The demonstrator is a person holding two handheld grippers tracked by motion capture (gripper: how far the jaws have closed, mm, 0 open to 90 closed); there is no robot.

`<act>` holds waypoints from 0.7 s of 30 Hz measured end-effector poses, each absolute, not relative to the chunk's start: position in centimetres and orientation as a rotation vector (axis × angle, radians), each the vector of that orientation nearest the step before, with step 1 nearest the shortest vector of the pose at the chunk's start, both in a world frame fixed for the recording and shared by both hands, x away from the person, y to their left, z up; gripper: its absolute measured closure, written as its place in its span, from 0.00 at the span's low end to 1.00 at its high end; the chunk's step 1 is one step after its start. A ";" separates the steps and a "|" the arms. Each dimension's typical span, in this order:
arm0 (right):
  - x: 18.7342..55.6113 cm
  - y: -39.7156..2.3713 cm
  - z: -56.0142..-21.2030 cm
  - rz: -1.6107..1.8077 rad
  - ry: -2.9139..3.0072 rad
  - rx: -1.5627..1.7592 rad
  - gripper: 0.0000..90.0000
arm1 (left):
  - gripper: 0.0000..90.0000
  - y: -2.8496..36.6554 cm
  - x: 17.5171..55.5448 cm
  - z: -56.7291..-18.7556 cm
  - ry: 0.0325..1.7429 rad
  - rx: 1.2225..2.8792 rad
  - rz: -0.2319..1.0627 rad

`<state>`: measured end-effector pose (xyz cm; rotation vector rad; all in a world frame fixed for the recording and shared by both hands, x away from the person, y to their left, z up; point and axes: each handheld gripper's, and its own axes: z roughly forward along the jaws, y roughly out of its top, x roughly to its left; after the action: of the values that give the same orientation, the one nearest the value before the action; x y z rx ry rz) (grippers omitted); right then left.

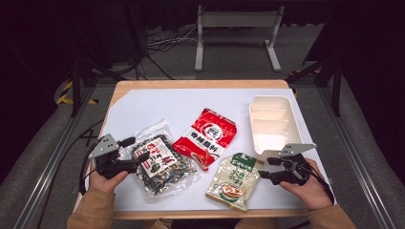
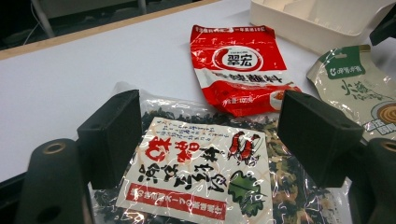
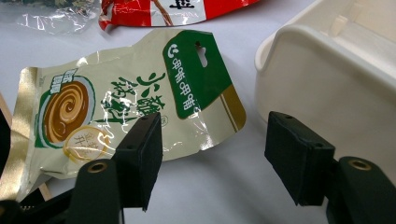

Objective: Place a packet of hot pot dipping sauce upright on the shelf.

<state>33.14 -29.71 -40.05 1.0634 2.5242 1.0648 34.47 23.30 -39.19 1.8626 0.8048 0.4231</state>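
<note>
A clear bag of dark dried seaweed (image 1: 160, 164) with a white and red label lies at the table's front left. My left gripper (image 1: 134, 149) is open, its jaws astride the bag's left end (image 2: 201, 168). A red sauce packet (image 1: 206, 137) lies in the middle (image 2: 240, 65). A beige and green pouch (image 1: 235, 181) lies at the front right (image 3: 121, 116). My right gripper (image 1: 268, 168) is open just right of that pouch, low over the table, with the pouch's corner near its left jaw (image 3: 212, 149).
A cream plastic tray (image 1: 273, 125) with dividers stands at the right of the white table top (image 1: 157, 107), close behind my right gripper (image 3: 336, 88). A white metal frame (image 1: 236, 36) stands on the floor beyond the table.
</note>
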 end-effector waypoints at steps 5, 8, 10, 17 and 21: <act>33.5 -29.7 -40.5 1.071 2.531 1.084 0.40 | 0.25 23.3 34.6 -39.2 0.805 1.874 0.435; 33.7 -29.6 -40.8 1.080 2.531 1.096 0.40 | 0.26 23.2 34.5 -39.2 0.810 1.871 0.434; 33.9 -29.5 -41.0 1.085 2.531 1.106 0.40 | 0.26 23.2 34.6 -39.3 0.813 1.873 0.430; 34.6 -28.8 -41.7 1.093 2.575 1.123 0.40 | 0.26 23.1 34.6 -39.3 0.817 1.880 0.431; 34.9 -28.3 -41.9 1.101 2.611 1.116 0.41 | 0.26 23.2 34.6 -39.3 0.817 1.879 0.433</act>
<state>34.88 -28.34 -41.94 1.1158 2.6111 1.1010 34.57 23.17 -39.28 1.8787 0.8168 0.4327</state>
